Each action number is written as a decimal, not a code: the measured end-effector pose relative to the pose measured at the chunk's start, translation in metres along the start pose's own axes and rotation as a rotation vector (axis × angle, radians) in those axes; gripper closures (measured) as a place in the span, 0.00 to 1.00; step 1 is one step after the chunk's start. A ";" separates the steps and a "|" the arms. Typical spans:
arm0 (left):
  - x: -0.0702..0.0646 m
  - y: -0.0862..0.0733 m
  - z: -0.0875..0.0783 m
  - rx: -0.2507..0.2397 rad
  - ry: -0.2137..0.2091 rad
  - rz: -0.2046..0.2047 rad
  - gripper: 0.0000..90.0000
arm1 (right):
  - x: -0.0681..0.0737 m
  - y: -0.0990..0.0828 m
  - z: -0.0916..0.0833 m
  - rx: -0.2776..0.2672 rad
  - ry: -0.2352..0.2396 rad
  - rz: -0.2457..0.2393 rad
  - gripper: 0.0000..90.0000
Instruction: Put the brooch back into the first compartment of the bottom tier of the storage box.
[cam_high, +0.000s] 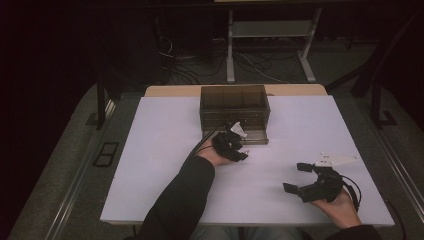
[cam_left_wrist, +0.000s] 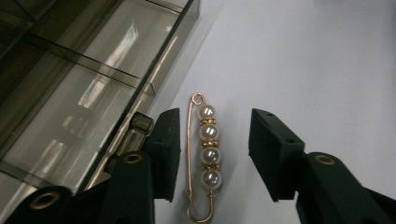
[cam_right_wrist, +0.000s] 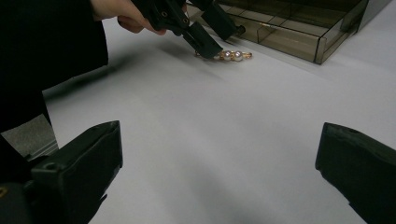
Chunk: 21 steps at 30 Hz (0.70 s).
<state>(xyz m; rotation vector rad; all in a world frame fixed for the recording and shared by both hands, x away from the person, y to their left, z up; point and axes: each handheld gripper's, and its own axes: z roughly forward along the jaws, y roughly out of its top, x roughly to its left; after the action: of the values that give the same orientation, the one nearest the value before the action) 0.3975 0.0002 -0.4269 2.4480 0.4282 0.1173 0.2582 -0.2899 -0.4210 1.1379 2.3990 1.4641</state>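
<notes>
- While the person sits at the near edge of the table (cam_high: 150, 165), the left gripper (cam_left_wrist: 212, 154) hangs right over a gold pin with four pearls (cam_left_wrist: 208, 154).
- Its jaws are apart, one on each side of the pin, and they do not touch it.
- That pin lies flat on the white table, just beside the front of a dark see-through box (cam_high: 235, 107).
- This box stands at the middle of the far edge, and it has little rooms inside.
- One drawer (cam_high: 252, 136) at the bottom of the box looks pulled out a bit.
- Over by the near right corner, the right gripper (cam_high: 297, 177) rests in the person's hand.
- Its jaws are wide apart too, and nothing is between them.
- From that gripper's own camera, I can see the pin (cam_right_wrist: 231, 55) far off, under the other gripper.
- I think the job has just begun: the pin is not picked up yet.
- What is left, I guess, is to close on the pin, lift it, and put it in the box.
</notes>
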 end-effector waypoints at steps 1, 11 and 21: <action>0.000 0.000 0.001 0.004 -0.002 0.001 0.64 | 0.000 0.000 0.000 0.001 0.000 0.000 0.00; -0.002 -0.001 0.009 0.028 0.031 0.009 0.77 | 0.000 0.000 0.001 0.004 -0.001 -0.009 0.00; 0.000 -0.001 0.011 0.031 0.043 0.051 0.87 | 0.000 0.000 0.001 0.008 -0.003 -0.011 0.00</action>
<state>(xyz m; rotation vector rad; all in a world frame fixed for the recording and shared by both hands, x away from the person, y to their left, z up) 0.3996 -0.0056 -0.4365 2.4917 0.3896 0.1867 0.2587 -0.2893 -0.4217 1.1255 2.4076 1.4495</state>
